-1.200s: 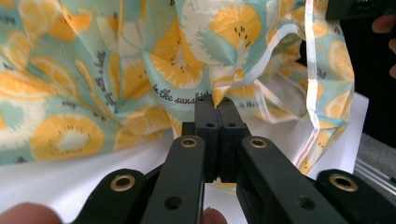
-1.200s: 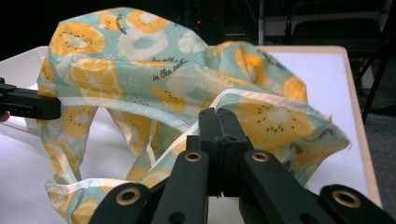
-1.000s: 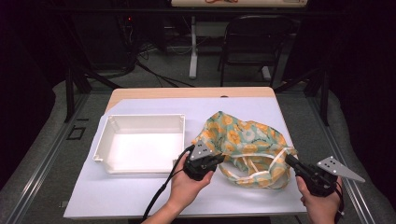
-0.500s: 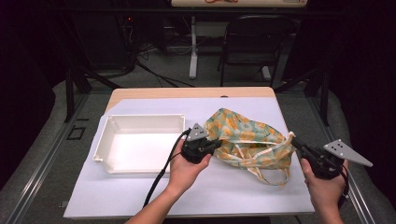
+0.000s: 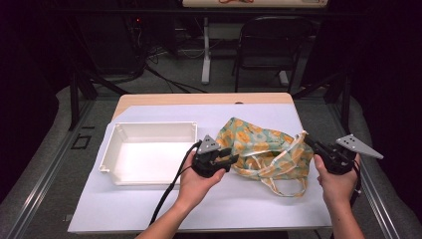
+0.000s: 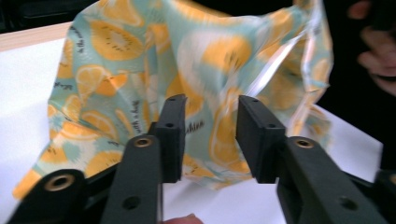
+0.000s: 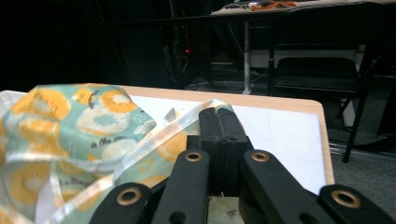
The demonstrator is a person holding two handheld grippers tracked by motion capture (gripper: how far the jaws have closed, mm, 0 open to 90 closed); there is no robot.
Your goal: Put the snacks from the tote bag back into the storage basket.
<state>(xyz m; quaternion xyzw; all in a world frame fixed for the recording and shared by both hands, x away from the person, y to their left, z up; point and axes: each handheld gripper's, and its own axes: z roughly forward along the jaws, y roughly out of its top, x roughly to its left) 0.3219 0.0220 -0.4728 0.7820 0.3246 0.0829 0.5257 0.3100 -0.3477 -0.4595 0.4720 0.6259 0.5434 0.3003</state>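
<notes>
A teal cloth bag [image 5: 263, 144] printed with orange fruit slices lies crumpled on the white table cover, right of centre. My left gripper [image 5: 232, 160] is at the bag's left end with its jaws open. In the left gripper view the bag [image 6: 140, 56] hangs just beyond the left gripper [image 6: 210, 105], and I see no cloth pinched in the gap. My right gripper [image 5: 311, 143] is at the bag's right end. In the right gripper view the right gripper [image 7: 218, 114] is shut on the bag's pale-trimmed edge, and the bag [image 7: 70, 116] stretches away to the left.
A shallow white tray [image 5: 149, 125] sits on the left half of the table, close to my left hand. The table's wooden far edge [image 5: 204, 98] shows beyond the white cover [image 5: 249, 204]. A black chair [image 5: 276, 45] and stand legs are on the floor behind.
Both grippers have moved away from the person. The right one carried the bag's right edge up and outward, stretching the cloth. The left one came up to the bag's left end.
</notes>
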